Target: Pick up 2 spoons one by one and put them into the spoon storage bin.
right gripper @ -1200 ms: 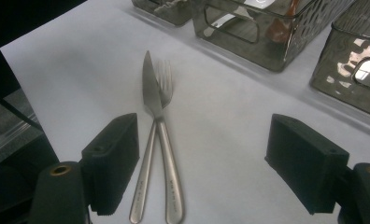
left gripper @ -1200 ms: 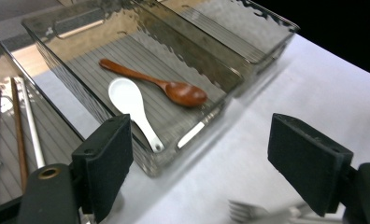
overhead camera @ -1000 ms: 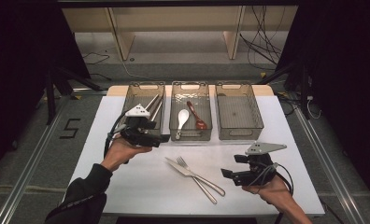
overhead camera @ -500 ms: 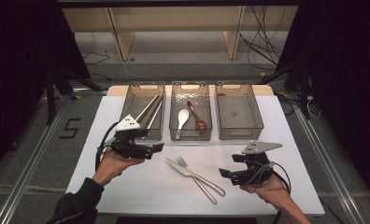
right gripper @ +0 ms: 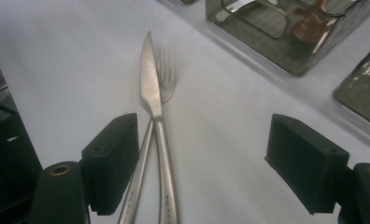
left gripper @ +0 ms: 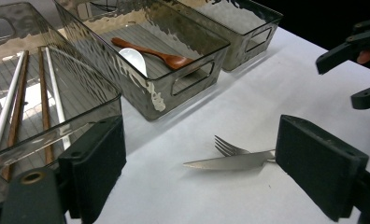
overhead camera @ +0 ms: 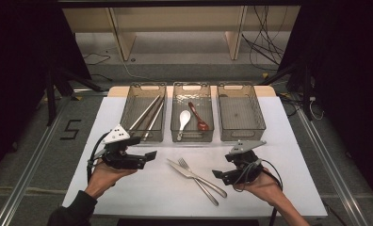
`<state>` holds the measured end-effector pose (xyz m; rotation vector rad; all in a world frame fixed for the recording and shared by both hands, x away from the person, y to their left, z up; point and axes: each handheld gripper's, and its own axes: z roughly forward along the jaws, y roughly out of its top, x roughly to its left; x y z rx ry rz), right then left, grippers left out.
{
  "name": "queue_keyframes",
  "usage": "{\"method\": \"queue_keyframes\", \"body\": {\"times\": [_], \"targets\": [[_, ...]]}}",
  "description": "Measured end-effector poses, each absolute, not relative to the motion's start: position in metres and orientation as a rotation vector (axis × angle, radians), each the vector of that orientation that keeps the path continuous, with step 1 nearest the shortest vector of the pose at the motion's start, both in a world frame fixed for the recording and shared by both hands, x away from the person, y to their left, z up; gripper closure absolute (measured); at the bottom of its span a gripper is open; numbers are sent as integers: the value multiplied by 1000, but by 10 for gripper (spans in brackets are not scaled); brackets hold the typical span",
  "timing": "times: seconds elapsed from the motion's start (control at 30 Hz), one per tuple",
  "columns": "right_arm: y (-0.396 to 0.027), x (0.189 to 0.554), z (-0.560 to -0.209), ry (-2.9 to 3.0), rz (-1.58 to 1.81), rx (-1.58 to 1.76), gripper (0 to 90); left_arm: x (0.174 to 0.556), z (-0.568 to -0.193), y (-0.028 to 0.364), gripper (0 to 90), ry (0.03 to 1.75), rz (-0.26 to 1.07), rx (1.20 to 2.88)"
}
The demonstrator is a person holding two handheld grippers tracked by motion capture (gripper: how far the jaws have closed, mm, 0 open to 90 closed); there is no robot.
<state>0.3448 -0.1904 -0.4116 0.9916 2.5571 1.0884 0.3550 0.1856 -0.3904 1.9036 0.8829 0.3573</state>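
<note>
A steel knife [overhead camera: 175,165] and a steel fork [overhead camera: 212,197] lie crossed on the white table [overhead camera: 279,141], near its front middle. My left gripper [overhead camera: 147,157] hovers to their left, open and holding nothing. In the left gripper view, the knife [left gripper: 230,162] and fork [left gripper: 227,148] lie ahead between the wide jaws of the left gripper [left gripper: 206,172]. My right gripper [overhead camera: 217,174] sits at the right of the cutlery, also open. In the right gripper view, the knife [right gripper: 150,79] and fork [right gripper: 167,70] run past the left jaw of that gripper [right gripper: 209,158].
Three clear grey bins stand in a row at the back. The left bin [overhead camera: 128,113] holds chopsticks [overhead camera: 149,115]. The middle bin [overhead camera: 192,138] holds a white spoon [overhead camera: 183,120] and a reddish wooden spoon [overhead camera: 198,117]. The right bin [overhead camera: 241,117] has nothing in it.
My left gripper has drawn back from the left bin toward the front left of the table. The right gripper has barely shifted. The knife and fork have stayed put.
</note>
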Motion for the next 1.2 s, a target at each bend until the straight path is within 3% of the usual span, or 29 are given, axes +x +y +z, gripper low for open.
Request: {"method": "queue_keyframes", "body": {"times": [1.2], "targets": [[-150, 370, -438, 2722, 794, 875, 277, 336, -401, 199, 158, 908, 346, 1874]]}}
